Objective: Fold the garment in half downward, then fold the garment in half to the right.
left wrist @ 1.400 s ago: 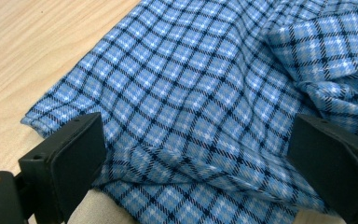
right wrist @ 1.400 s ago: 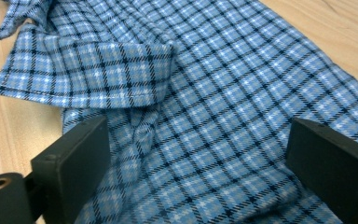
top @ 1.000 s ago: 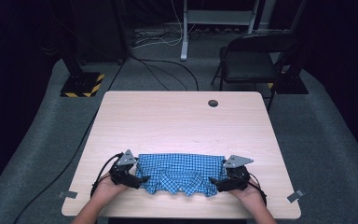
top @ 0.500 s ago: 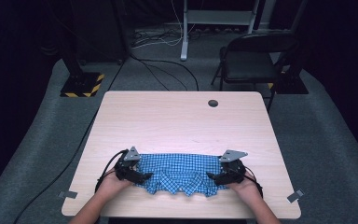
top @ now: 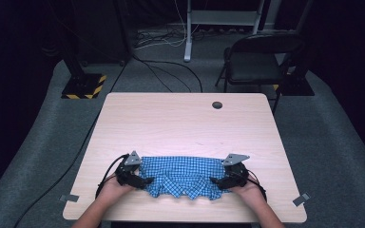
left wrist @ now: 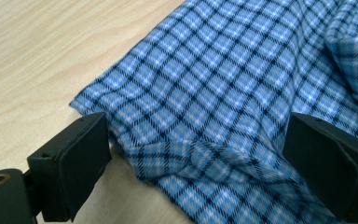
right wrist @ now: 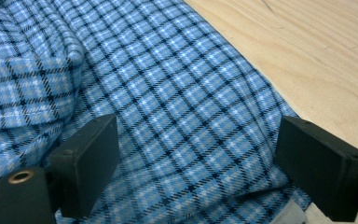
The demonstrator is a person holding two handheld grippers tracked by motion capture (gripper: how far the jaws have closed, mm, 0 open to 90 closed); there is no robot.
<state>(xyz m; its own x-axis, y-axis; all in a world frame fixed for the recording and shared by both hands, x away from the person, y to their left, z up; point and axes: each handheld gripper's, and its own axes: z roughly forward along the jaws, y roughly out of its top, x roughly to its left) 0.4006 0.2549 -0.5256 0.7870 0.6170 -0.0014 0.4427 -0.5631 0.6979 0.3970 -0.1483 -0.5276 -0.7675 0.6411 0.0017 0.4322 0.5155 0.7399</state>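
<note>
- The table is pale wood and mostly bare, with a small dark hole near its far edge.
- The shirt, blue plaid, lies folded into a wide band along the near edge of the table, between my two hands. Its collar sits bunched at the middle of the near side.
- My left gripper is at the shirt's left end, my hand behind it on the near side. In the left gripper view its jaws stand wide apart, released, one at the cloth's edge over bare wood and the other resting over the plaid; a folded hem lies between them, ungripped.
- My right gripper is at the shirt's right end, pointing in toward the middle. In the right gripper view its jaws are likewise spread wide and hold nothing, with flat plaid between them and the table's bare wood just beyond the far jaw.
</note>
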